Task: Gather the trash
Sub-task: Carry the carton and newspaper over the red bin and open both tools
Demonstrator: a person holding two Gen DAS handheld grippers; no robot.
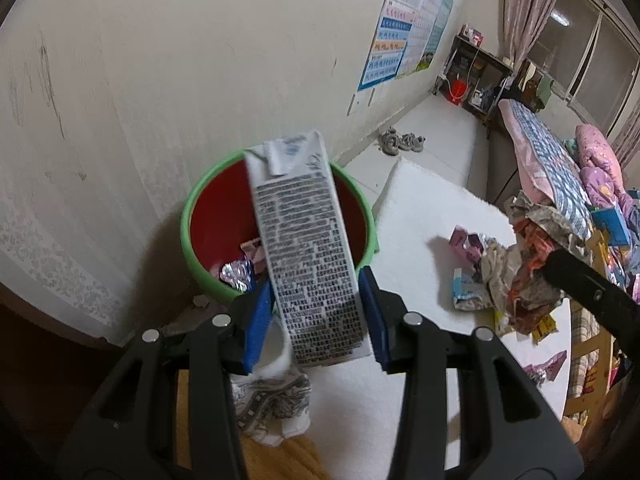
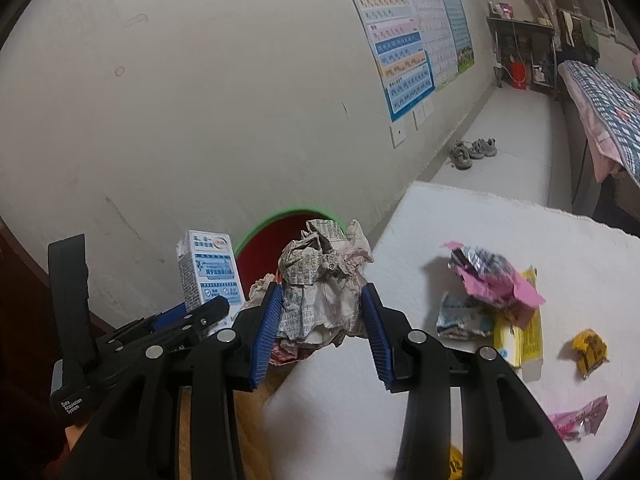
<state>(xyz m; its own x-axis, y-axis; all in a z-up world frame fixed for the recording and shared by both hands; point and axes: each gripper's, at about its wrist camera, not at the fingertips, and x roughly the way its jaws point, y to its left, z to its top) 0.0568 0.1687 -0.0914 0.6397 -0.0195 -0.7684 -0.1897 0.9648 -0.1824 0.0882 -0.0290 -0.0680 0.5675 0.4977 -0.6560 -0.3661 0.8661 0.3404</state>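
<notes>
Left wrist view: two hand-held grippers, the left hand-held gripper (image 1: 316,316) clamping one carton (image 1: 304,248), the right hand-held gripper (image 2: 322,316) one paper wad (image 2: 324,292).

White drink carton (image 1: 308,248), one side dense black print; its front (image 2: 210,270) pale blue with white panels. Round plastic bin (image 1: 200,208): green rim, red inside. Crumpled newspaper ball (image 2: 324,280) grey-white with black print, some pink. Black left gripper (image 1: 316,320) and black right gripper (image 2: 324,320), both with blue ribbed pads. White tabletop (image 2: 480,216). Torn pink and silver foil wrapper (image 2: 496,276); yellow cardboard box (image 2: 524,344); small yellow wrapper with black marks (image 2: 590,352). Off-white wall (image 1: 160,60), dark scuffs.
</notes>
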